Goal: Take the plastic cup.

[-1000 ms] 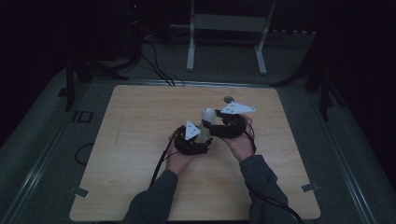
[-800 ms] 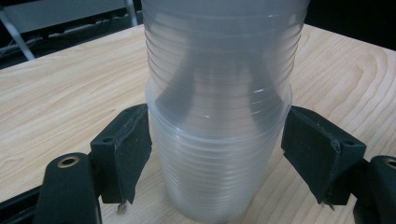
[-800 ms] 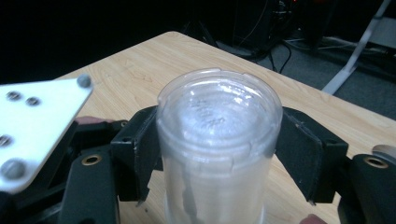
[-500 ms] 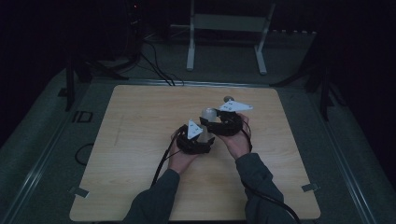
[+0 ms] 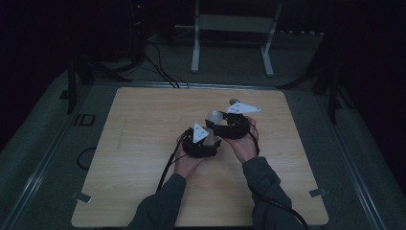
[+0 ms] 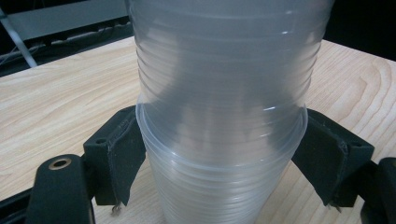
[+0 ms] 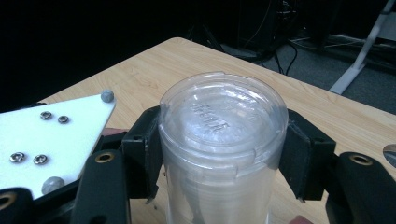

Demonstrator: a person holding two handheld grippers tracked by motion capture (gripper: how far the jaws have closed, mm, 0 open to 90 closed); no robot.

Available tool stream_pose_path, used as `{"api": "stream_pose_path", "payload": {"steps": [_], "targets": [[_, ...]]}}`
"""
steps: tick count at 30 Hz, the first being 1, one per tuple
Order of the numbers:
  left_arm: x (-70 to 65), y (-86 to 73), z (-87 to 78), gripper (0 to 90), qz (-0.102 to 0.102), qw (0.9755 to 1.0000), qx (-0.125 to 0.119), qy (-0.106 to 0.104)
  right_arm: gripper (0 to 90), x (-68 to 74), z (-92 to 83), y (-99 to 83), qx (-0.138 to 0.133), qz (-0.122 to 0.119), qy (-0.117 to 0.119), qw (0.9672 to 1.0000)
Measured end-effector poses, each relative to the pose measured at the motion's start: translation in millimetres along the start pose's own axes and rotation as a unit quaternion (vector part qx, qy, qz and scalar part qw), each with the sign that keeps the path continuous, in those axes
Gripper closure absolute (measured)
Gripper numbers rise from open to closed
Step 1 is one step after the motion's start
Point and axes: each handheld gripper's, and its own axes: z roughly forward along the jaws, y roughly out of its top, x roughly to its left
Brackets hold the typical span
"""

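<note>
A: Right gripper in the high view sits just past the left gripper, mid-table, both on the stack of clear plastic cups.

B: From the left gripper view?

A: Jaws have just been closing, pads touching the cups at a rim, clamped I'd say.

B: And the right gripper view?

A: Pads pressed on the top cup, base toward us, grey plate beside it.

B: So, separating one?

A: Looks so. Next: hold the stack, draw the cup straight off.
</note>
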Motion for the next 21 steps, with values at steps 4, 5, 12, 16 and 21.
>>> {"api": "stream_pose_path", "payload": {"steps": [4,5,12,16,21], "targets": [[-0.8,0.3,0.0,21.3,0.004,1.0000,0.000,0.003,38.5,-0.3,-1.0,0.6,-0.004,0.001,0.001,1.0000],[-1.0,0.3,0.2,21.3,0.006,1.0000,0.001,0.004,38.5,-0.5,-1.5,0.8,-0.006,0.001,0.000,1.0000],[-1.2,-0.8,0.9,21.2,0.006,1.0000,0.004,0.004,38.5,-0.7,-7.2,7.8,-0.019,0.003,0.004,0.9998],[-1.6,-1.1,1.2,21.0,0.004,1.0000,0.003,0.002,38.6,-0.2,-11.2,13.3,-0.024,0.001,0.003,0.9997],[-2.4,-1.3,0.8,20.8,0.003,1.0000,0.004,0.000,38.7,0.1,-16.2,19.8,-0.033,0.000,0.003,0.9994]]}}
